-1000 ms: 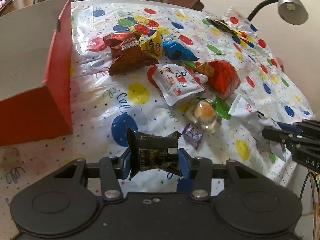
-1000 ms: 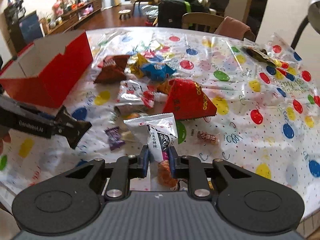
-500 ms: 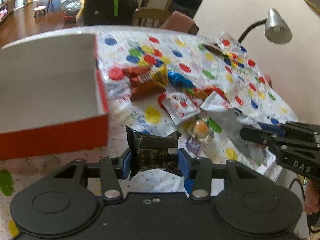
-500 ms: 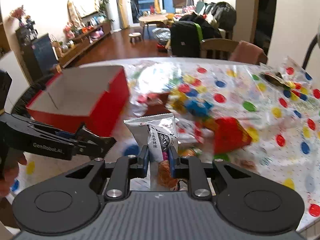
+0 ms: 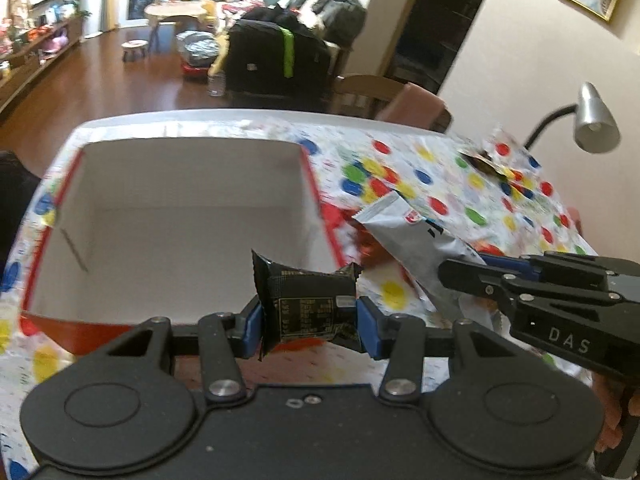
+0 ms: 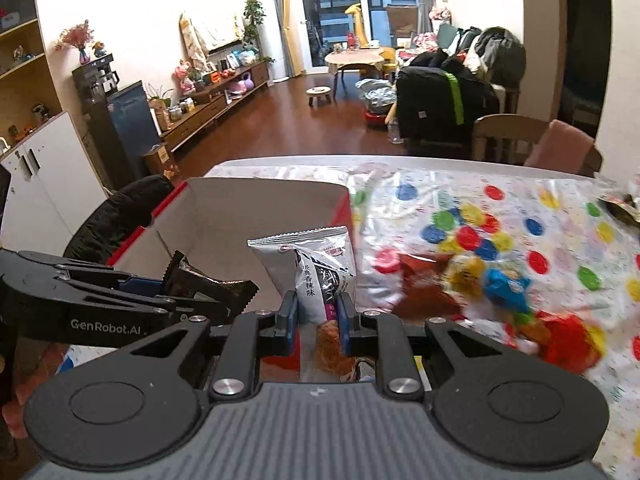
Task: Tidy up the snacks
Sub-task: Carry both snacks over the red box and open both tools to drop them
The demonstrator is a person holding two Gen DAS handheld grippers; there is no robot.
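Observation:
My left gripper [image 5: 310, 326] is shut on a small black snack packet [image 5: 308, 304], held above the near right corner of the red box [image 5: 172, 216], whose white inside shows nothing in it. My right gripper [image 6: 318, 320] is shut on a silver snack pouch [image 6: 316, 268] with Chinese print. That pouch [image 5: 412, 236] hangs just right of the box's rim in the left wrist view. The left gripper [image 6: 100, 300] and its black packet [image 6: 208, 284] appear at the left of the right wrist view. Loose snacks [image 6: 480, 280] lie blurred on the spotted tablecloth [image 6: 520, 216].
A silver desk lamp [image 5: 592, 124] stands at the table's right edge. A wooden chair [image 6: 508, 136] with a pink cloth sits behind the table. A dark wrapper [image 5: 484, 160] lies at the far right of the cloth. A black chair back [image 6: 116, 212] is left of the box.
Both grippers have swung left and upward with their snacks, from over the snack pile to the red box. The box now fills the middle of both views.

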